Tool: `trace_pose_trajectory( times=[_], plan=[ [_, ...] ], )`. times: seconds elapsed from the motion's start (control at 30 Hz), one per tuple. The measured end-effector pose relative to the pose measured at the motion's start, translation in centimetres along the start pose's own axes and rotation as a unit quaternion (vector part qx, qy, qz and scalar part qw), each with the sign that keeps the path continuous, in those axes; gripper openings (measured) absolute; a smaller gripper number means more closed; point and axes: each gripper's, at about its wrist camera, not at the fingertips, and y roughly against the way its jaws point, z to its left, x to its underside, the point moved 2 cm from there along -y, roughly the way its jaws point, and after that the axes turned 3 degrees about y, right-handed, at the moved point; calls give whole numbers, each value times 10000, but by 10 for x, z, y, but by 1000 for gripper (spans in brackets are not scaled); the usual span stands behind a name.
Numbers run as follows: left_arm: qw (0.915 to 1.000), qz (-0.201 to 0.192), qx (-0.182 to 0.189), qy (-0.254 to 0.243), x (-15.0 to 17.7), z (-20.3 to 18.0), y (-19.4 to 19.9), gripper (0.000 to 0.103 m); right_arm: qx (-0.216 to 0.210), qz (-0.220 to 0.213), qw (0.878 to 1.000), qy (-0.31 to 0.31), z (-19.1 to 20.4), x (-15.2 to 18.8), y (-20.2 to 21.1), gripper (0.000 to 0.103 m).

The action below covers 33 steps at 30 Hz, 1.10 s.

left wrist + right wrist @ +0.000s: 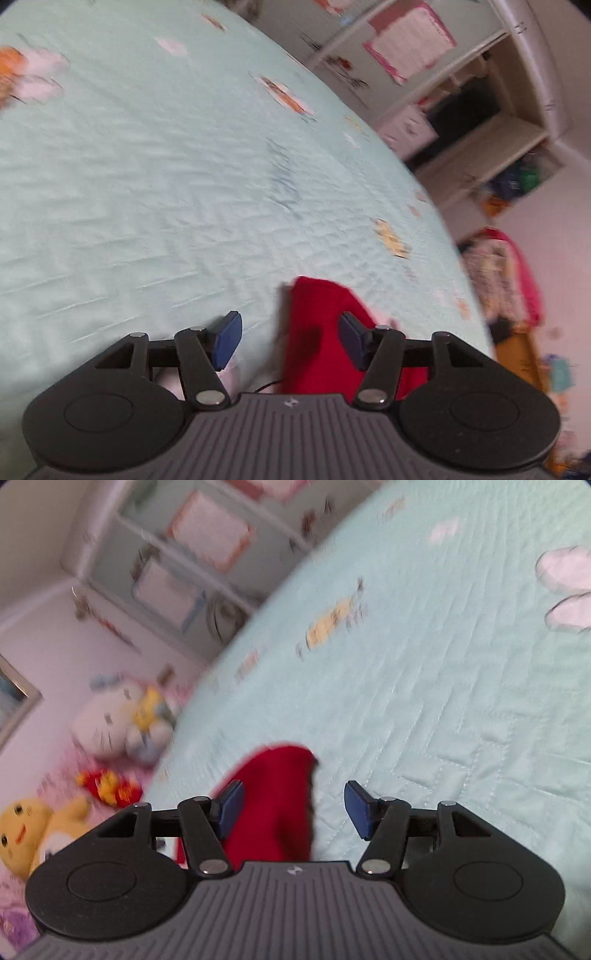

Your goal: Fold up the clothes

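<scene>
From my remote station: a bed under a pale mint quilted bedspread (155, 177) with flower and cartoon prints fills the room. White open shelving (480, 122) lines the pale wall beyond it; blurred plush toys (122, 720) sit against that wall on the other side.

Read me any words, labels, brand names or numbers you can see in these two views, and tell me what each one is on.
No readable text.
Small white logo on the left gripper body: a mark, no letters.
Same on the right gripper.
Pink-edged sheet on the shelf: too blurred.
Prints on the bedspread: pictures only.
</scene>
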Motion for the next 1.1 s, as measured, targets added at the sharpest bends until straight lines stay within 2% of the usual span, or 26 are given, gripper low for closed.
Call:
trace_pose_trajectory(
  times=[0.17, 0.3, 0.33, 0.4, 0.43, 0.47, 0.57, 0.73, 0.87, 1.0, 1.1],
  plan=[
    [9989, 179, 385, -179, -9, -3, -30, 60, -459, 637, 9967, 187, 9, -20, -44, 60],
    [9982, 349, 447, -181, -11, -13, -41, 58, -550, 978, 9927, 444, 21, -28, -69, 60],
    [9980, 411, 408, -260, -9, -16, -42, 51, -537, 1020, 9920, 515, 25, -28, -72, 60],
    [9971, 499, 287, -494, -5, -24, -42, 30, -456, 1051, 9915, 611, 31, -26, -74, 57],
    [9964, 513, 214, -644, -2, -28, -42, 23, -367, 1035, 9915, 698, 35, -24, -73, 46],
    [9960, 453, 175, -751, -1, -34, -40, 21, -277, 1019, 9913, 784, 38, -22, -71, 28],
    [9946, 249, 213, -981, 0, -53, -25, 19, -142, 860, 9914, 979, 50, -17, -63, 16],
    [9854, -49, 586, -1599, 3, -101, 35, 18, -341, 402, 9904, 1278, 88, -18, -27, 15],
    [9766, -281, 981, -1891, 19, -127, 104, 18, -572, 137, 9835, 1710, 133, -10, 31, 15],
    [9697, -449, 1265, -2039, 50, -140, 177, 18, -716, -81, 9755, 2080, 170, 11, 100, 14],
    [9638, -473, 1364, -2240, 86, -138, 223, 19, -772, -123, 9696, 2320, 190, 41, 154, 14]
  ],
)
